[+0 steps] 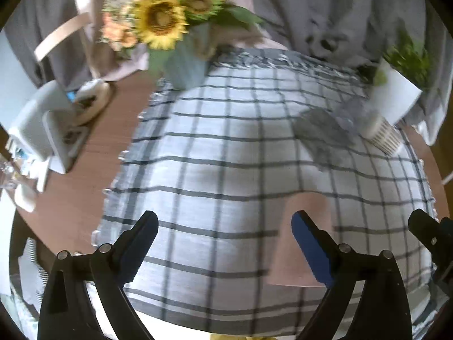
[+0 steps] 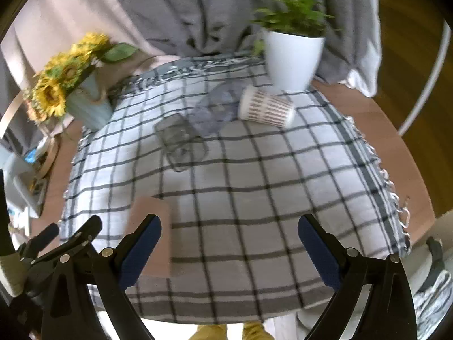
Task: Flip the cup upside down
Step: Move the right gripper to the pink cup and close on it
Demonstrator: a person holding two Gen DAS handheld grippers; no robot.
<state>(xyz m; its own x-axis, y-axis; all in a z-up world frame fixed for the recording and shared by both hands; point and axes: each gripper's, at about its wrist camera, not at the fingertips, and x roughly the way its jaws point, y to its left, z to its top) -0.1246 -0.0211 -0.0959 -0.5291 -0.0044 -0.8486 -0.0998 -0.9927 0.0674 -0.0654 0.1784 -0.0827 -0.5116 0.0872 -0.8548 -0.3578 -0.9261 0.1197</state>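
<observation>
A pink paper cup (image 1: 300,243) stands upside down, wide rim on the checked cloth (image 1: 226,155), at the table's near edge; it shows in the right wrist view (image 2: 154,243) too. My left gripper (image 1: 225,236) is open and empty, its right finger in front of the cup. My right gripper (image 2: 229,239) is open and empty, its left finger in front of the cup. A white patterned cup (image 2: 266,109) lies on its side at the far right, also in the left wrist view (image 1: 383,136). Two clear glasses (image 2: 181,138) lie on their sides mid-cloth.
A sunflower vase (image 2: 85,104) stands at the far left of the cloth and a white plant pot (image 2: 291,59) at the far right. Boxes and a plate (image 1: 85,104) sit on the bare wood to the left. Grey curtains hang behind.
</observation>
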